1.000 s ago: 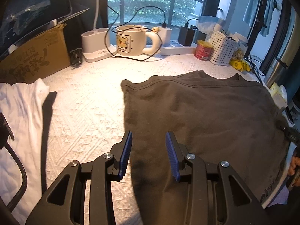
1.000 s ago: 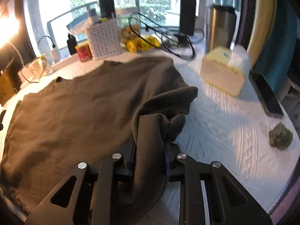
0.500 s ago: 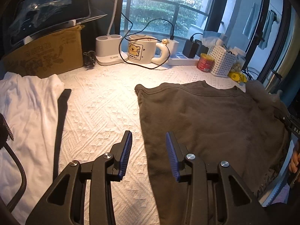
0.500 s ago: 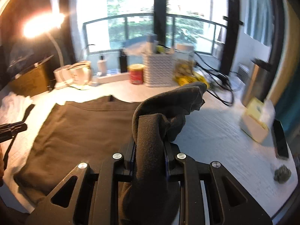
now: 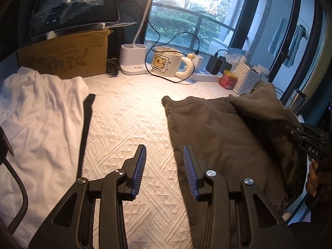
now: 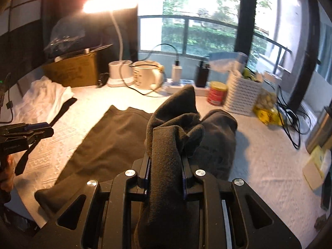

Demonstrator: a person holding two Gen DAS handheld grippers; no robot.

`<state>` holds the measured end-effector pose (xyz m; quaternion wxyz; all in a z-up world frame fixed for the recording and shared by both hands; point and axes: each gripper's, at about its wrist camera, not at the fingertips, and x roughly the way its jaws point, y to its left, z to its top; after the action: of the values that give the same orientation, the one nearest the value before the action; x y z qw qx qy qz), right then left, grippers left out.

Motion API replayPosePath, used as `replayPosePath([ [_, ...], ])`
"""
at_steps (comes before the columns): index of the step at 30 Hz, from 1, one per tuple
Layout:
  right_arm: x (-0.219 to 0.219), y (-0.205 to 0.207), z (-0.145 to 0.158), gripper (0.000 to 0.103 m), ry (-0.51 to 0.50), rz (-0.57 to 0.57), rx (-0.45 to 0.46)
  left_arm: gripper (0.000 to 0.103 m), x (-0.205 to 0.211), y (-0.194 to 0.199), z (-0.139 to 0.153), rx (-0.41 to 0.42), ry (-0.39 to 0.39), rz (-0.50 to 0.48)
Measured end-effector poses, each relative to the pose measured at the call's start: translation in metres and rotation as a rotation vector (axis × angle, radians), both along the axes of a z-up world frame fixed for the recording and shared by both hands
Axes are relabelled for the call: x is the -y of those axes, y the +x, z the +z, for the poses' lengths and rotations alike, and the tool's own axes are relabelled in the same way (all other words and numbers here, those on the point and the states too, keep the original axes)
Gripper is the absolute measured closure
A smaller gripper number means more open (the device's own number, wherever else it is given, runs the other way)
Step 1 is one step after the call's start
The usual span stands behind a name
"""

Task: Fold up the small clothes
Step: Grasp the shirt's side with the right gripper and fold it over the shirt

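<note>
A dark grey-brown shirt (image 5: pixel 224 141) lies spread on the white textured cover (image 5: pixel 124 124). My right gripper (image 6: pixel 166 166) is shut on a bunched edge of the shirt (image 6: pixel 166 145) and holds it up over the flat part. In the left wrist view the right gripper (image 5: pixel 307 139) shows at the far right with the raised fold (image 5: pixel 259 101) draped in front of it. My left gripper (image 5: pixel 164 166) is open and empty, low over the cover beside the shirt's left edge. It also shows in the right wrist view (image 6: pixel 27 133) at the left.
A white garment (image 5: pixel 39 120) lies at the left. Along the back stand a cardboard box (image 5: pixel 62 60), a lamp base (image 5: pixel 132 60), a bear mug (image 5: pixel 166 64), a power strip with cables (image 5: pixel 207 74), a red tin (image 5: pixel 228 79) and a white basket (image 5: pixel 245 79). A tissue pack (image 6: pixel 317 164) lies right.
My right gripper has carried the shirt's gripped edge up and leftward over the flat part. My left gripper has drawn back to the left, off the shirt.
</note>
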<state>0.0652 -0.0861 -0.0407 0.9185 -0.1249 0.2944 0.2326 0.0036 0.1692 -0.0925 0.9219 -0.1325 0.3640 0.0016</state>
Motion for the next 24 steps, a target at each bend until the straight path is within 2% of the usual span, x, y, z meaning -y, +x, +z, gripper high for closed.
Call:
replayPosePath([
  [5, -0.017, -0.008, 0.004, 0.079, -0.016, 0.058, 0.001, 0.066, -0.008, -0.008, 0.004, 0.022, -0.009, 0.013],
  [12, -0.042, -0.021, -0.03, 0.077, -0.118, 0.135, -0.133, 0.066, -0.008, -0.014, 0.0, 0.018, -0.008, 0.004],
  [15, -0.052, -0.031, -0.04, 0.071, -0.155, 0.165, -0.177, 0.066, -0.007, -0.017, -0.001, 0.014, -0.004, 0.003],
  [16, -0.053, -0.035, -0.04, 0.069, -0.151, 0.175, -0.179, 0.066, -0.007, -0.018, -0.001, 0.013, -0.003, 0.004],
  [18, -0.054, -0.043, -0.036, 0.068, -0.117, 0.216, -0.201, 0.059, -0.007, -0.022, 0.0, 0.017, -0.001, 0.007],
  [20, -0.056, -0.056, -0.031, 0.063, -0.083, 0.284, -0.228, 0.051, -0.006, -0.027, 0.003, 0.03, 0.0, 0.012],
  [24, -0.063, -0.083, -0.027, 0.062, -0.05, 0.398, -0.238, 0.051, -0.002, -0.033, 0.009, 0.044, 0.006, 0.01],
])
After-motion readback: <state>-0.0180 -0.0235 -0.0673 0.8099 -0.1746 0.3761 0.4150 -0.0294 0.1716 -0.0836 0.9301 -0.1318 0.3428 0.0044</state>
